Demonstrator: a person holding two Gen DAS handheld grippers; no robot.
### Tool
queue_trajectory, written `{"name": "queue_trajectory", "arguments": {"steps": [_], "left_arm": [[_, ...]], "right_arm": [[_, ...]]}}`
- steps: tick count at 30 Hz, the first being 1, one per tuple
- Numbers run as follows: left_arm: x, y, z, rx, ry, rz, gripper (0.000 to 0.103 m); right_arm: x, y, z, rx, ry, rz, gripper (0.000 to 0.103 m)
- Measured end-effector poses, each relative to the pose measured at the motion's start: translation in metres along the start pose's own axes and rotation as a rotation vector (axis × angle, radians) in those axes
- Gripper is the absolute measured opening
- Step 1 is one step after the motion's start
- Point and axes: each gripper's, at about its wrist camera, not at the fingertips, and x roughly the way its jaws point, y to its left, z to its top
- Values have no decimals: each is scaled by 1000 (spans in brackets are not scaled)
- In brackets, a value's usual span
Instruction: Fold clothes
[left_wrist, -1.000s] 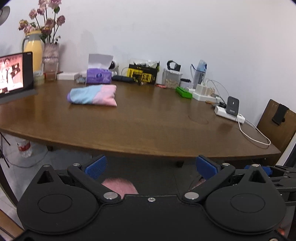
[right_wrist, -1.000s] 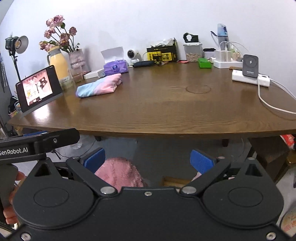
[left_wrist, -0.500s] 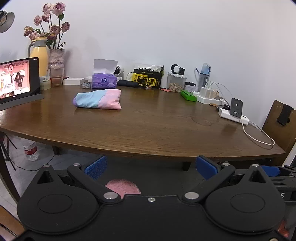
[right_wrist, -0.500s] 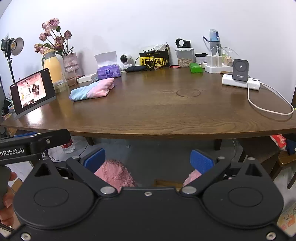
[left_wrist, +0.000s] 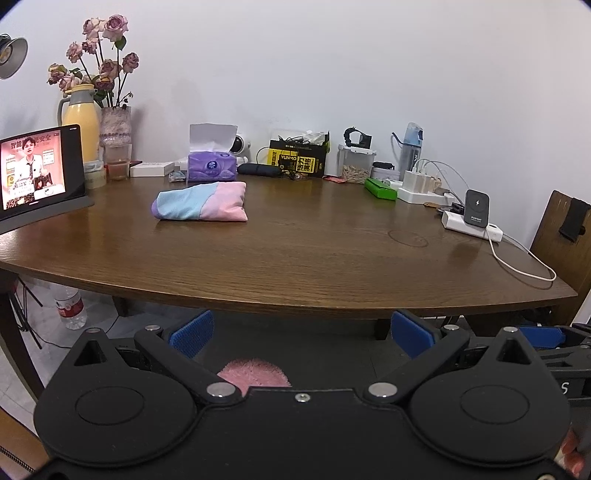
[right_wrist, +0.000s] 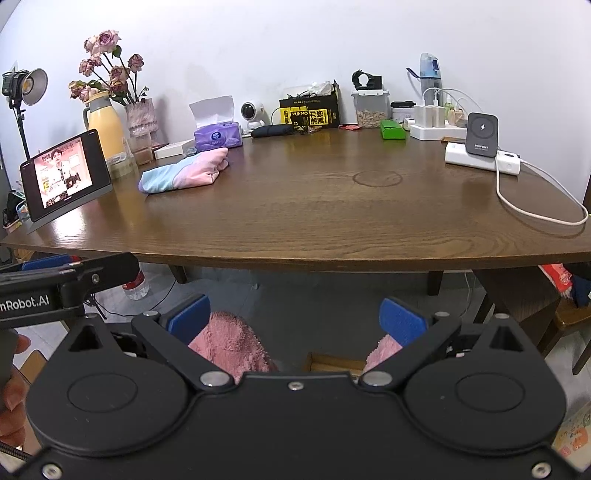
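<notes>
One folded garment (left_wrist: 201, 202) lies on the desk (left_wrist: 295, 258). Both grippers, left (left_wrist: 301, 334) and right (right_wrist: 295, 317), hang below its edge, jaws wide open, holding nothing.

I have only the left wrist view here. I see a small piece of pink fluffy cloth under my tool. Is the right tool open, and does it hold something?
Observer: The right tool is open, its jaws wide apart, with nothing between them.
Operator: What lies below it?
Observer: The pink fluffy cloth, lower than the edge of the brown wooden table. It shows as two patches, a large one by the left finger and a smaller one by the right finger.
Operator: Is my left tool seen there?
Observer: Yes, at the far left, seen from the side, with a hand below it.
</notes>
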Motion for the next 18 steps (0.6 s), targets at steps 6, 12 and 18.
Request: {"name": "queue_trajectory", "arguments": {"steps": [6,12,18], "left_arm": [[0,-1,0,5,0,1,103],[1,-2,0,11,6,-1,103],[0,-3,-1,17,7,0,103]], "right_arm": [[0,-1,0,0,1,-1,101],[0,2,0,-13,2,5,101],[0,3,-2,-19,4,10,101]]}}
